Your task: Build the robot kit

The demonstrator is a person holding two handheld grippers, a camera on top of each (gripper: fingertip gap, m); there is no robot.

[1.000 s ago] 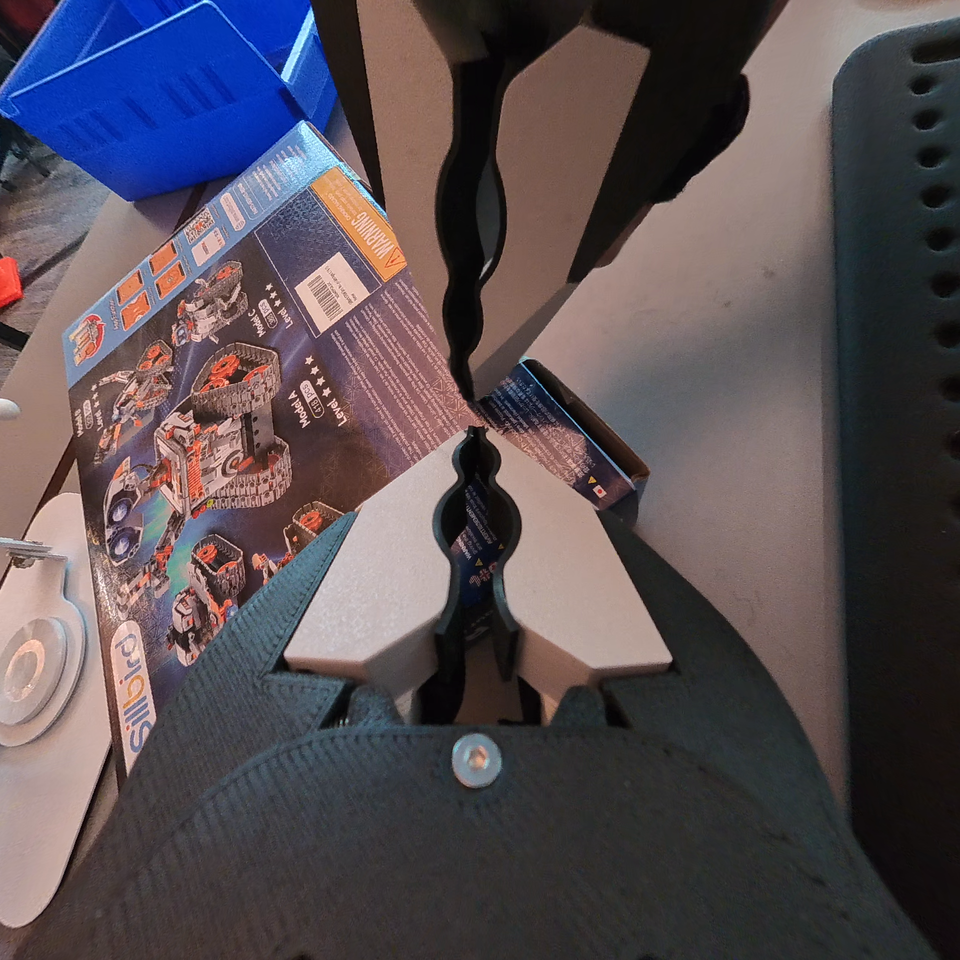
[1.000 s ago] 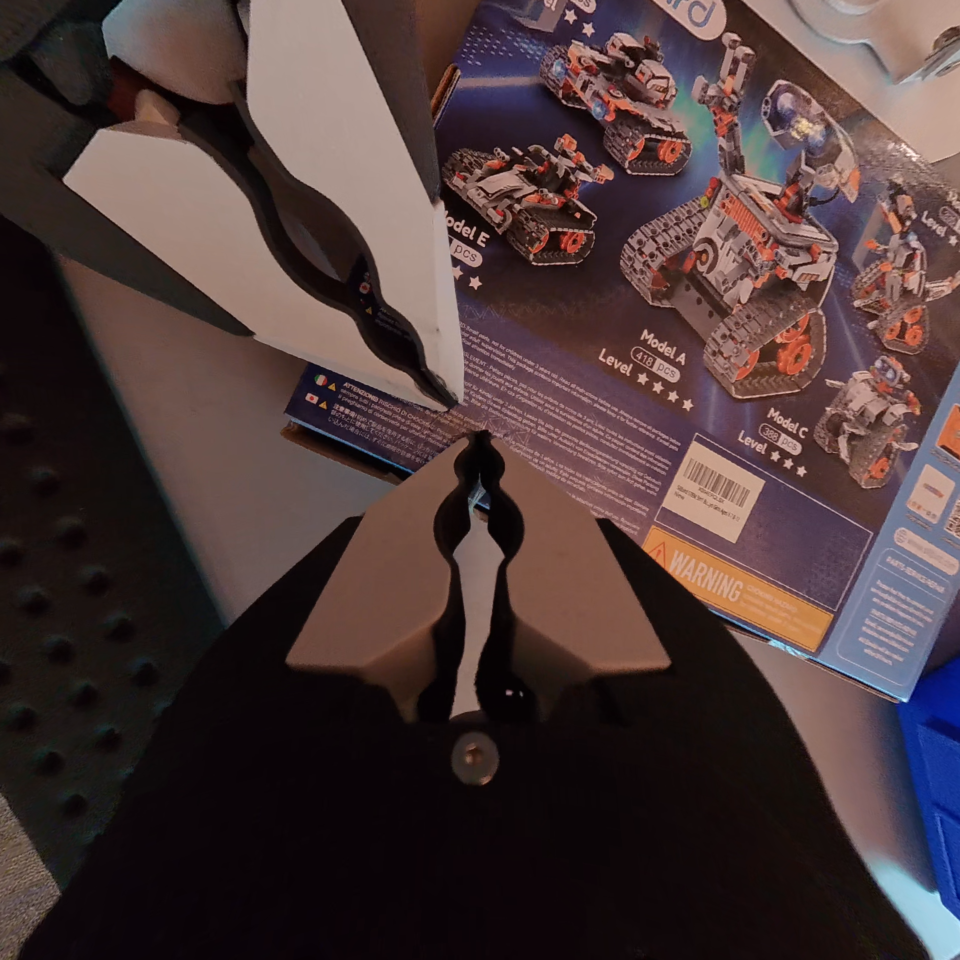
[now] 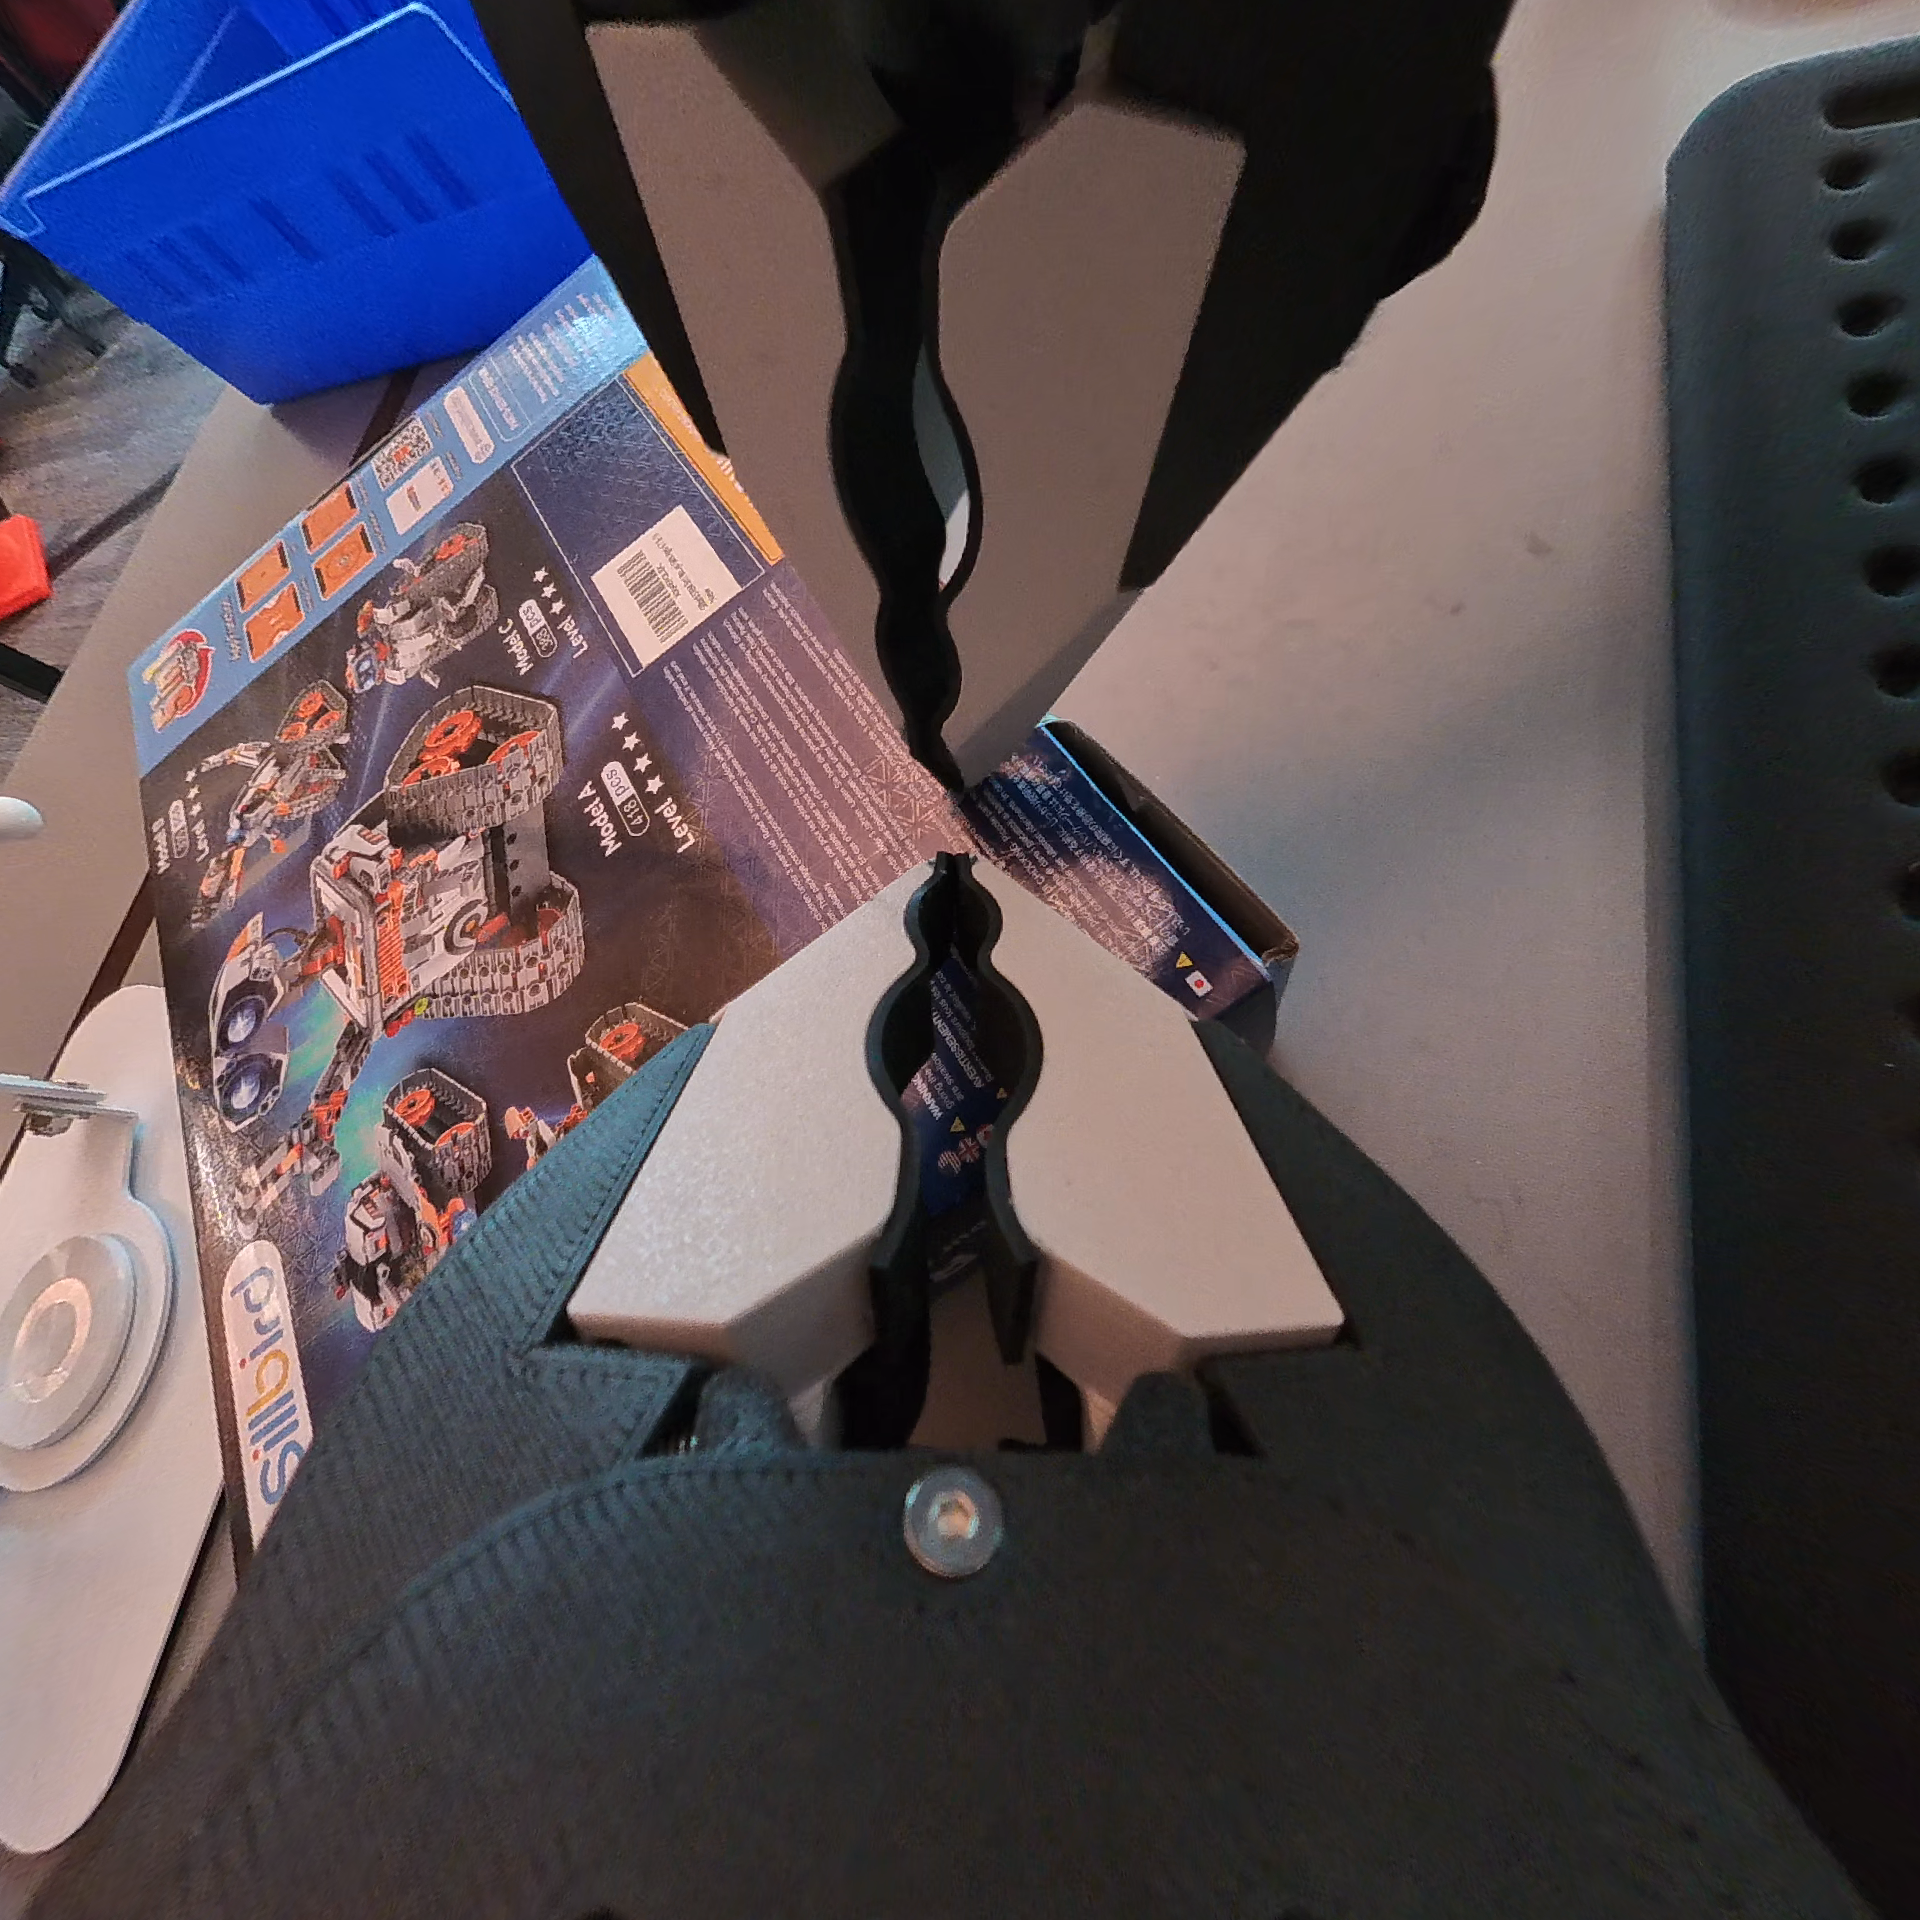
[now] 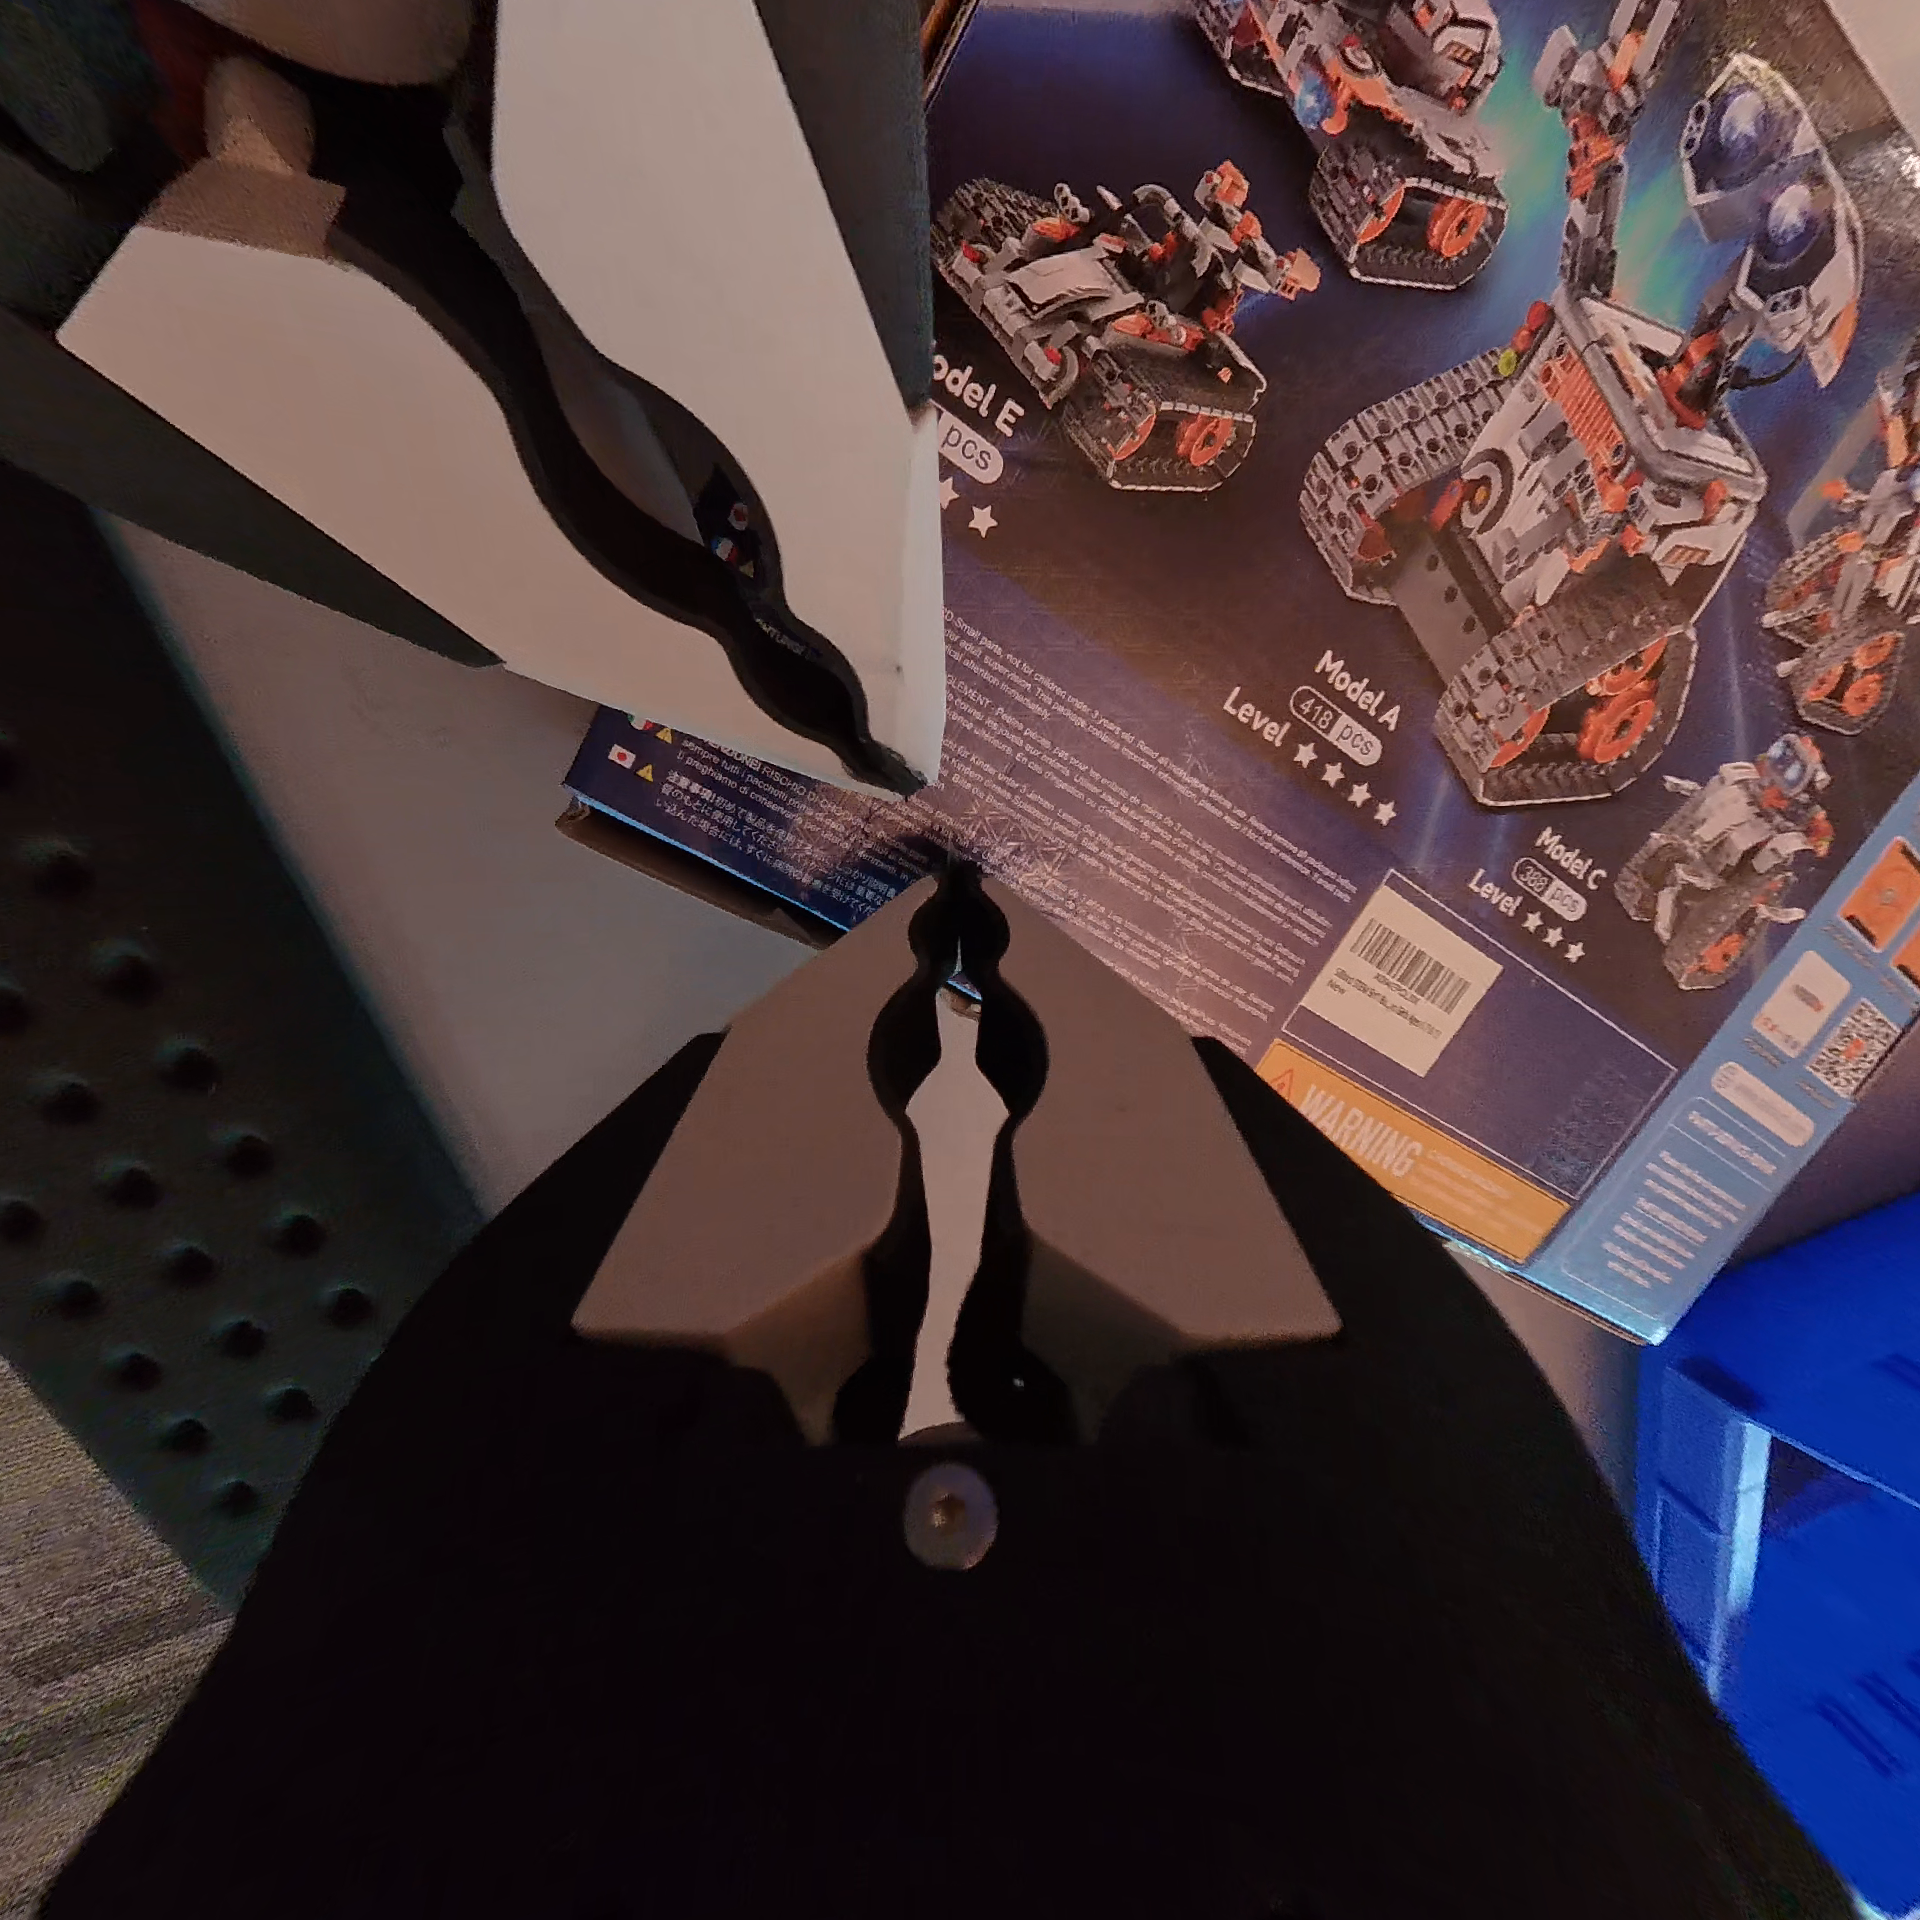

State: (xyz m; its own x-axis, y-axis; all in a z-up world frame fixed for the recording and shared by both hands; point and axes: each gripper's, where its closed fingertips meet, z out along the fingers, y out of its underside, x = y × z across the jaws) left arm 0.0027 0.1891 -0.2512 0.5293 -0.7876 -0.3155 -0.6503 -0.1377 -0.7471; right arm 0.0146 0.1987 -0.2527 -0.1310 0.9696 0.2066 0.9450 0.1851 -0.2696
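We see a cardboard box (image 3: 436, 831) with a glossy printed skin, raw brown board showing at its open flap. Beside the box, the left gripper (image 3: 951, 862) has a matt dark body with fine ribbed lines like printed plastic, smooth pale grey fingers (image 3: 769, 1174), and a shiny metal screw (image 3: 953, 1527). The right gripper (image 4: 956, 883) looks alike. Behind the box stands a smooth blue plastic bin (image 3: 281, 208). The table (image 3: 1434, 727) under the box is matt and pale.

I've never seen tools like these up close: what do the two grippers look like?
Both match: the left gripper and right gripper each have a dark ribbed plastic body, a silver screw at its centre, and two pale grey wedge-shaped fingers lined with wavy black pads.
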